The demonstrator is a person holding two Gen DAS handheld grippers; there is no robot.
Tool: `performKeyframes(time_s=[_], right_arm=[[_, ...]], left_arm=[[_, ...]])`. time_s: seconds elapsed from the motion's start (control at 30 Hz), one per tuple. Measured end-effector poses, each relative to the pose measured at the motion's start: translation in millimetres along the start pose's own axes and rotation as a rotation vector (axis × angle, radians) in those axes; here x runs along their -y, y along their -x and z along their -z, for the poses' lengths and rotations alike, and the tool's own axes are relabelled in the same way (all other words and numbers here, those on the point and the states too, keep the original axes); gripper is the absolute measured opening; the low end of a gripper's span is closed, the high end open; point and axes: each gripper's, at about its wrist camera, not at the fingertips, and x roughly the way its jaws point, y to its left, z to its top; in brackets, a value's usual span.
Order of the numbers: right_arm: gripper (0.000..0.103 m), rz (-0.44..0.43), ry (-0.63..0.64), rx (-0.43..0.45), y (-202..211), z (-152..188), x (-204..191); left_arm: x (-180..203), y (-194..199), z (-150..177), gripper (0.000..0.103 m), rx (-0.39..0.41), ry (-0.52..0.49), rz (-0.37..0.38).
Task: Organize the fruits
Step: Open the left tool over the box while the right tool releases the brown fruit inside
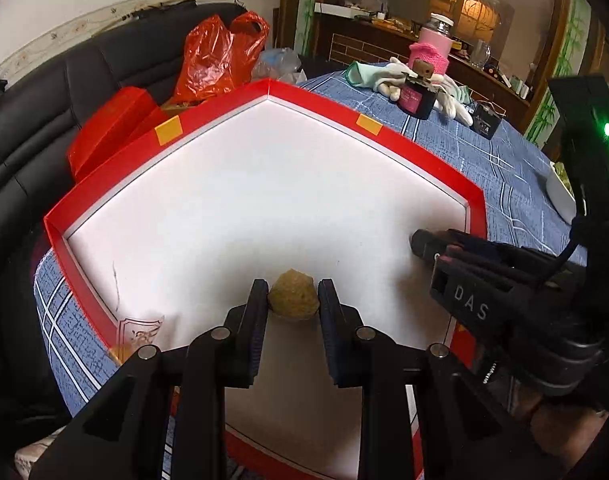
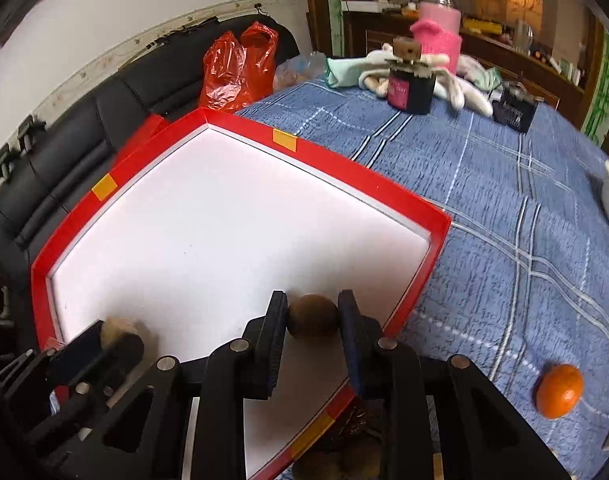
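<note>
A shallow red box with a white floor lies on the blue checked tablecloth. My left gripper is shut on a tan walnut just above the box floor near its front. In the right wrist view, my right gripper is shut on a dark brown round fruit over the box's near right corner. The right gripper also shows in the left wrist view at the box's right rim. The left gripper with the walnut shows at lower left of the right wrist view. An orange rests on the cloth outside the box.
A dark jar, white gloves, a pink-wrapped bottle and a small black box stand at the table's far side. A red plastic bag sits on the black sofa behind. A white dish is at the right edge.
</note>
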Motion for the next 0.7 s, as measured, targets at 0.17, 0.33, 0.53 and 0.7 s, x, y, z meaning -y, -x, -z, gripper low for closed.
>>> performKeyframes(time_s=[0.17, 0.33, 0.53, 0.7], right_arm=[[0.027, 0.042, 0.027, -0.017, 7.2, 12.7, 0.8], [0.027, 0.066, 0.032, -0.035, 17.8, 27.4, 7.6], [0.027, 0.063, 0.027, -0.034, 26.1, 29.3, 11.2], [0.027, 0.035, 0.001, -0.006, 24.8, 13.0, 8.7]], left_arm=[[7.1, 6.6, 10.4, 0.023, -0.01, -0.018, 0.019], [12.5, 15.2, 20.3, 0.023, -0.025, -0.033, 0.047], [18.5, 23.3, 17.4, 0.023, -0.003, -0.045, 0.061], [12.4, 22.4, 0.1, 0.023, 0.026, -0.026, 0.039]])
